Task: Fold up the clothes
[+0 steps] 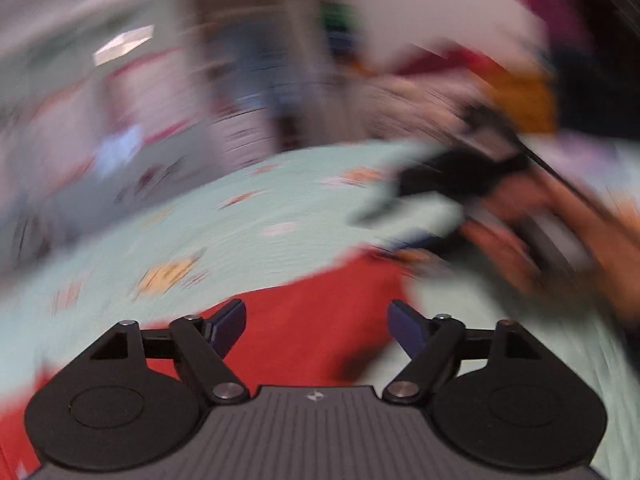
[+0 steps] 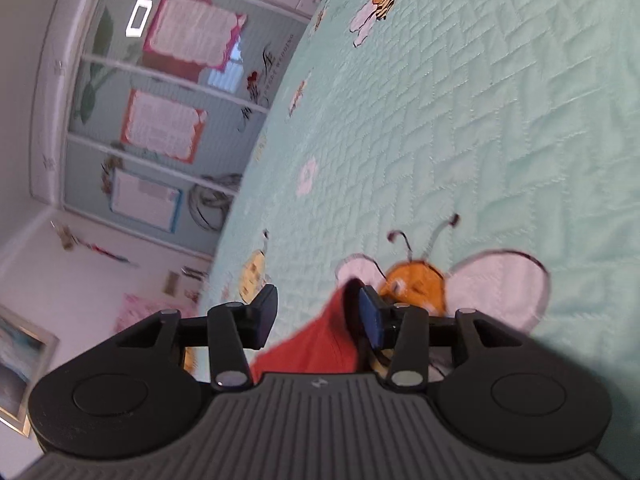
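Left claw: the jaws are standing wide apart and are gripping nothing. The red garment is lying directly beneath and ahead of this claw, spread flat on the bed. The left wrist view is heavily smeared, so the garment's outline and fold lines cannot be read.

Right claw: the jaws are standing part-way open. A corner of the red garment is lying between them, resting close against the blue pad of the right-hand finger; the opposite finger is standing clear of the cloth, so the claw is not clamping it. Just beyond the garment corner, a bee picture is showing on the pale green quilted bed cover.

In the left wrist view, the person's hand is holding the right claw just beyond the far edge of the garment.

Further from the garment, past the edge of the bed, a wardrobe with posters on its panels is standing.

Progress, as a judgement: the garment is lying down on the bed with both claws free of it, which is suggesting a placement or a fold stroke just finished. How many folds are made, and how many are remaining, cannot be told.
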Available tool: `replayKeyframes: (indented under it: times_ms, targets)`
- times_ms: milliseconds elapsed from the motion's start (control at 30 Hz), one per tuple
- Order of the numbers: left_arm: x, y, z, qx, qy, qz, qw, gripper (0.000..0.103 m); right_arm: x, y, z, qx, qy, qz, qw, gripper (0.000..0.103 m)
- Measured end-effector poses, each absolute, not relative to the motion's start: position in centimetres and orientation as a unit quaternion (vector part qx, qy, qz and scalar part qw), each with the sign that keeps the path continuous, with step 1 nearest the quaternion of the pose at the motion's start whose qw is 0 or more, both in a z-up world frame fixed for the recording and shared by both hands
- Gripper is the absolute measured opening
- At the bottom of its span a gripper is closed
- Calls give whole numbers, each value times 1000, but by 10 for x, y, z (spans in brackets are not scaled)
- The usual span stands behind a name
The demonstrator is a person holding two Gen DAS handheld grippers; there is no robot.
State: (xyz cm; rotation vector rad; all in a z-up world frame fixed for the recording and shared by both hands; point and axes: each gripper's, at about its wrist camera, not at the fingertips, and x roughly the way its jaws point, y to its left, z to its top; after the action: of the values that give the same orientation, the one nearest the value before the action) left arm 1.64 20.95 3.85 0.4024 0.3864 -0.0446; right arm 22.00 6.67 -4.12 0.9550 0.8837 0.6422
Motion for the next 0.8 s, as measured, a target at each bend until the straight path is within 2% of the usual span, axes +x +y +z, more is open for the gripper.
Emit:
replayKeyframes:
  times_ms: [133, 300, 433, 467, 533, 667, 733, 800]
  targets:
    - [47, 172, 21, 245, 223, -54, 942, 82, 214, 60, -45, 453, 410, 322, 723, 49]
    - [91, 167, 14, 235, 251, -8, 939, 82, 219, 50, -42, 478, 406, 358, 692, 55]
    - [118, 170, 10, 233, 289, 17, 928, 81, 217, 38, -27, 474, 383, 373, 699, 64]
    - [122, 171, 9, 241, 295, 26, 924, 80, 216, 35, -24, 473, 379, 373, 703, 64]
    - [127, 181, 16, 230, 304, 39, 924, 69, 215, 29, -23, 468, 378, 363, 712, 64]
    - [130, 211, 39, 165, 316, 54, 933, 63, 205, 23, -32, 453, 389, 340, 726, 64]
    - [133, 226, 46, 139, 328, 51, 933, 56, 198, 25, -38, 425, 390, 353, 737, 62]
    - [136, 244, 52, 83, 335, 43, 937, 55, 191, 23, -38, 398, 378, 377, 747, 61]
